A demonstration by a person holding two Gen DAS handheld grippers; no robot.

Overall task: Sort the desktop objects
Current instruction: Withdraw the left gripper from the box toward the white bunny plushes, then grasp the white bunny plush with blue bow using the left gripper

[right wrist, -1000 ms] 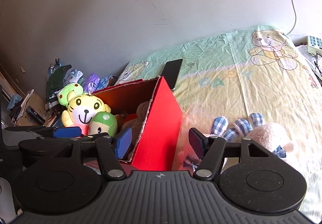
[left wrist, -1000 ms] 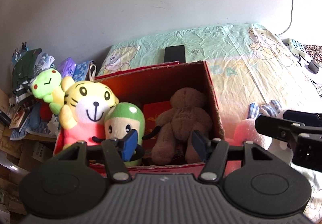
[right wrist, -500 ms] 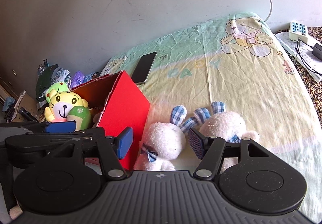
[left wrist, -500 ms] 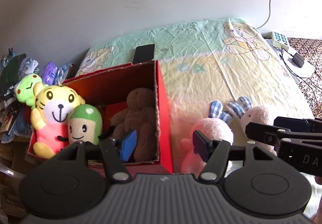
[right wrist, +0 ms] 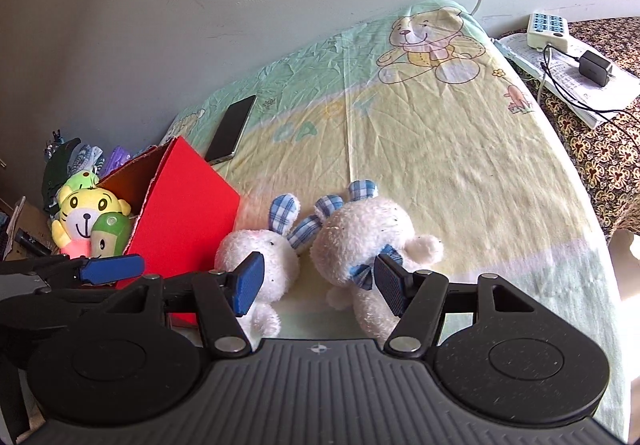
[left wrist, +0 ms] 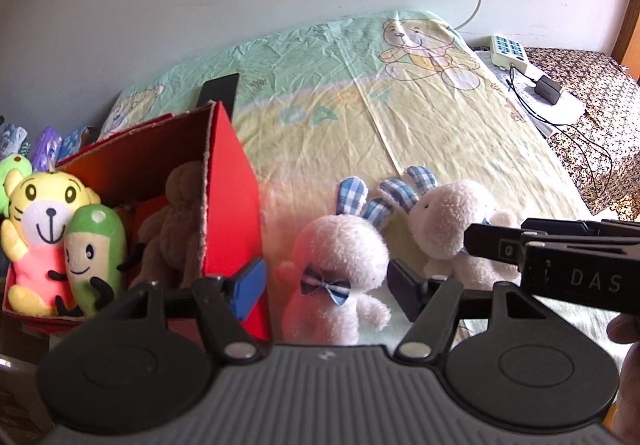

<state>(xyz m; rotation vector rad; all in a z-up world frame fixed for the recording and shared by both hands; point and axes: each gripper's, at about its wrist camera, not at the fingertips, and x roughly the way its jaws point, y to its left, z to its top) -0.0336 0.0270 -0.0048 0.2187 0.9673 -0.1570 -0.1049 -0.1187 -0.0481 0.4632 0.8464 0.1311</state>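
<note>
A home bedroom — bear-print bedsheet point(right wrist: 440, 133), plush toys point(right wrist: 360, 241), phone point(right wrist: 232, 133).

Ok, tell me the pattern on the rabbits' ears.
Blue-and-white check on both rabbits' ears, clearest in the right wrist view.

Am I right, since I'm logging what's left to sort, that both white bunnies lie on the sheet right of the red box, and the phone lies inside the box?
Not quite. The phone lies on the sheet behind the red box, not inside it; the right wrist view shows this. The two white bunnies do lie on the sheet right of the box.
</note>
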